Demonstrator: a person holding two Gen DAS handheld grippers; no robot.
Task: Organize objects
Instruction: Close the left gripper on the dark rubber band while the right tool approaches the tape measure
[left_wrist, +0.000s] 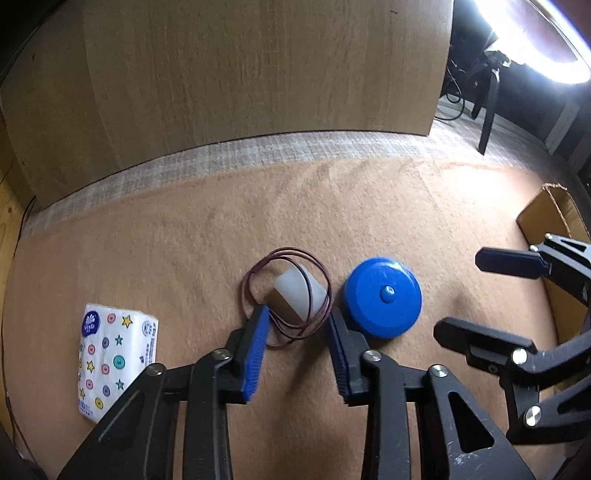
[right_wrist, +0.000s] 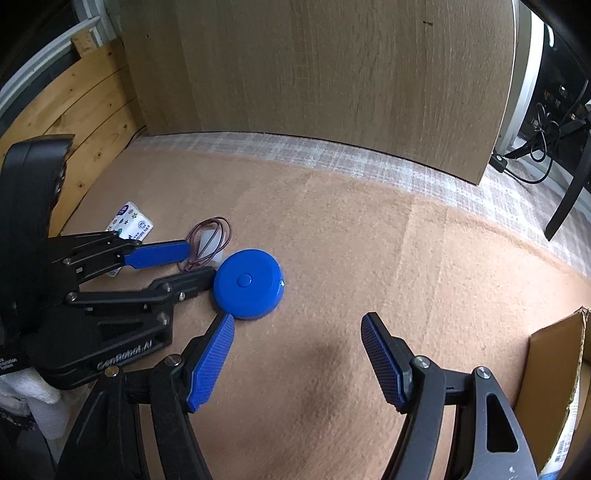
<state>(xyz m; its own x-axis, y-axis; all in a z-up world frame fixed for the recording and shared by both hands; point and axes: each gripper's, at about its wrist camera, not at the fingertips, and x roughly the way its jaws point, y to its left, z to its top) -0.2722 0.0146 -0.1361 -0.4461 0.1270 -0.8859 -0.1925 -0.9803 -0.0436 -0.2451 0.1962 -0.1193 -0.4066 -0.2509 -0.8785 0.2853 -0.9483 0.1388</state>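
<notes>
A small translucent white block (left_wrist: 300, 295) lies on the tan carpet with dark red rubber bands (left_wrist: 255, 273) looped over it. My left gripper (left_wrist: 298, 317) is open, its blue pads at either side of the block's near end. A round blue disc (left_wrist: 382, 297) with a centre button lies just right of it. A tissue pack (left_wrist: 116, 360) with stars and buttons lies at the left. My right gripper (right_wrist: 297, 325) is open and empty, low over the carpet, with the disc (right_wrist: 248, 283) just beyond its left finger. The block and bands (right_wrist: 207, 247) show behind the left gripper (right_wrist: 201, 264).
A cardboard box (left_wrist: 554, 229) stands at the right edge, also in the right wrist view (right_wrist: 554, 376). A wooden panel (left_wrist: 258, 74) rises behind a grey checked strip of floor. A dark chair leg and cables (right_wrist: 565, 155) are at the far right.
</notes>
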